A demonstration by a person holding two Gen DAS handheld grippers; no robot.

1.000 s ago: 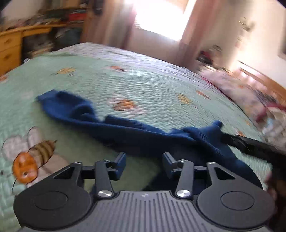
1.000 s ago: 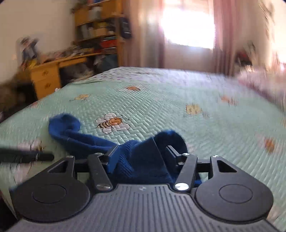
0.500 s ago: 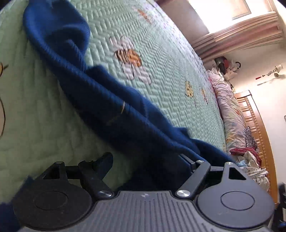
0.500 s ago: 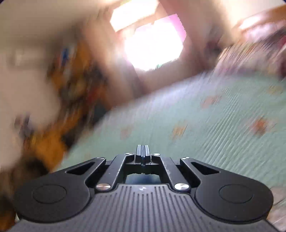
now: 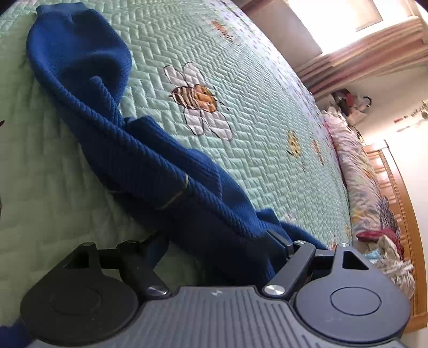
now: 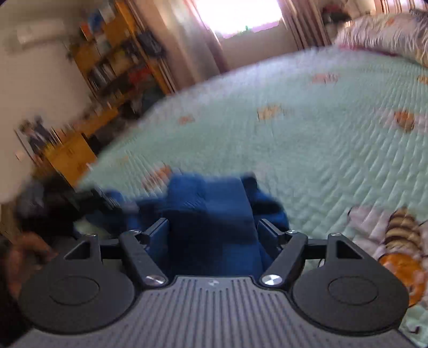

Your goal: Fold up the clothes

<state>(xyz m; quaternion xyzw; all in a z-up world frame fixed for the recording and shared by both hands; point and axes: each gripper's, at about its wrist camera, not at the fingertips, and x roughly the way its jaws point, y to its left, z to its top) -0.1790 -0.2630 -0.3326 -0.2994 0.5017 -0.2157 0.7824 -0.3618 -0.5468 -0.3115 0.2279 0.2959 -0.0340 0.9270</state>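
A dark blue knit sweater (image 5: 149,160) lies bunched in a long ridge on the pale green quilted bedspread (image 5: 254,112). My left gripper (image 5: 216,238) is low over the bed and open, its fingers wide apart with the sweater's near end lying between them. In the blurred right wrist view the sweater (image 6: 211,198) lies just ahead of my right gripper (image 6: 212,227), which is open with blue cloth between its spread fingers. I cannot tell whether the cloth touches either gripper's pads.
The bedspread has embroidered bees (image 5: 195,99). A floral pillow and piled clothes (image 5: 374,203) lie along the wooden headboard (image 5: 401,192). A yellow wooden desk and bookshelves (image 6: 88,128) stand beyond the bed's left edge. A window (image 6: 235,16) is behind.
The right gripper was shut and raised away half a second ago; it is now open and down at the sweater. The left gripper stays open, low over the sweater's near end.
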